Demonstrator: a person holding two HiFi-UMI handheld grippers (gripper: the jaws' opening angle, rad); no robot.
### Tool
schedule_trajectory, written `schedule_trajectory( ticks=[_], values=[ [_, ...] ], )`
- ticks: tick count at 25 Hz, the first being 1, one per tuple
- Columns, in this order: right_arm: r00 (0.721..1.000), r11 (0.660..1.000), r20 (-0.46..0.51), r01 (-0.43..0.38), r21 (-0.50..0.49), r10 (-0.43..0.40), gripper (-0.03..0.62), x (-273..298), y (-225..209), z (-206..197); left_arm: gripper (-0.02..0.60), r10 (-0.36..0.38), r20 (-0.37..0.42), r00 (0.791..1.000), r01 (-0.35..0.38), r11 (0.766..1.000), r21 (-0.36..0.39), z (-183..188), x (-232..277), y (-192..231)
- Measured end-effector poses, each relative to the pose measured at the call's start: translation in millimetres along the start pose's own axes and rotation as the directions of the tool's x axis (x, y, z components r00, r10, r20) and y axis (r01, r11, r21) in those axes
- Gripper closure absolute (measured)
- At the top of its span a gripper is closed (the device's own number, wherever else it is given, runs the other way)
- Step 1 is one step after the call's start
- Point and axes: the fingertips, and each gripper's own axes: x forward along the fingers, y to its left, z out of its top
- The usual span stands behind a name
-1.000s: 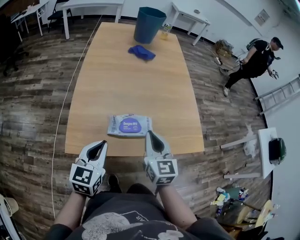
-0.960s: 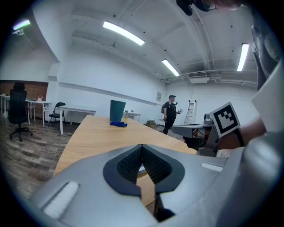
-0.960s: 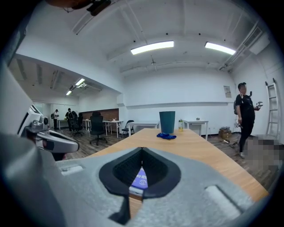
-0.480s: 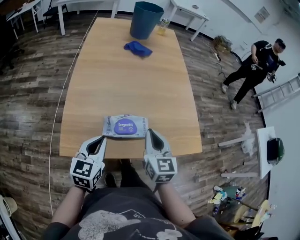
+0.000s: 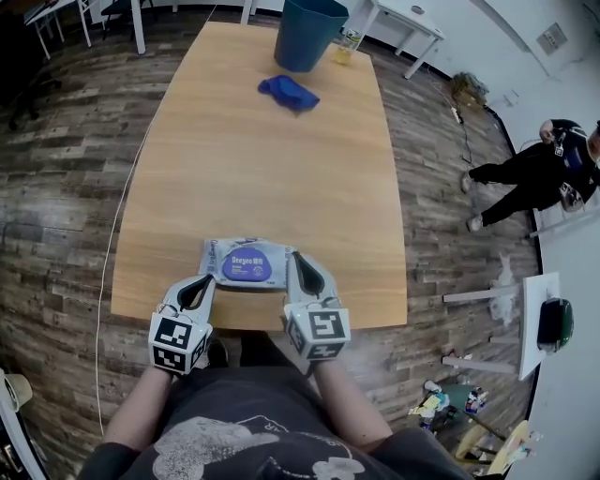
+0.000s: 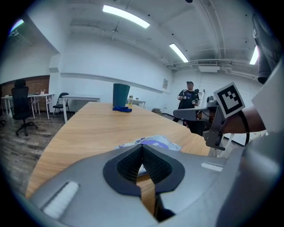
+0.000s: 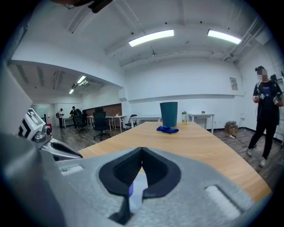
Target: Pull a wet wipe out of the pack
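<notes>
A flat pack of wet wipes [image 5: 246, 263], pale with a purple oval label, lies near the front edge of the wooden table [image 5: 253, 169]. My left gripper [image 5: 208, 279] sits just left of the pack's near corner, jaws shut and empty. My right gripper [image 5: 295, 257] is at the pack's right end, also shut with nothing held. In the left gripper view the pack [image 6: 153, 142] shows just beyond the closed jaws [image 6: 142, 147]. In the right gripper view a pale and purple bit of the pack [image 7: 135, 188] shows under the closed jaws [image 7: 142, 151].
At the table's far end stand a teal bin [image 5: 307, 32], a small bottle [image 5: 346, 44] and a crumpled blue cloth [image 5: 289, 93]. A person [image 5: 544, 173] stands on the floor to the right. White desks [image 5: 412, 23] and clutter [image 5: 450, 398] ring the room.
Both grippers have moved forward and down toward the pack, from short of the table edge to either side of it. The person at the right has walked on.
</notes>
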Motion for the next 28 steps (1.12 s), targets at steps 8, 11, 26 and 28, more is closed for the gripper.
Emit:
schedule_trajectory(
  ticks=[8,11,26,28],
  values=[
    [0.999,1.000,-0.047,-0.028,-0.007,0.027,0.603,10.2,-0.2,-14.3,0.563,0.016,-0.095,0.995,-0.017,1.000,-0.016,-23.2,24.8,3.5],
    [0.998,0.999,-0.061,-0.036,-0.012,0.035,0.603,8.5,-0.2,-19.7,0.563,0.026,-0.128,0.991,-0.027,1.000,-0.011,-30.3,30.8,4.5],
    [0.965,0.977,-0.223,-0.171,-0.128,0.139,0.603,14.8,25.2,-51.6,0.563,0.030,-0.246,0.969,-0.042,0.998,-0.041,-51.4,42.7,11.7],
    [0.957,0.969,-0.244,-0.195,-0.150,0.155,0.603,16.2,29.7,-55.0,0.563,0.026,-0.260,0.965,-0.039,0.998,-0.044,-52.9,44.2,11.2]
  ],
)
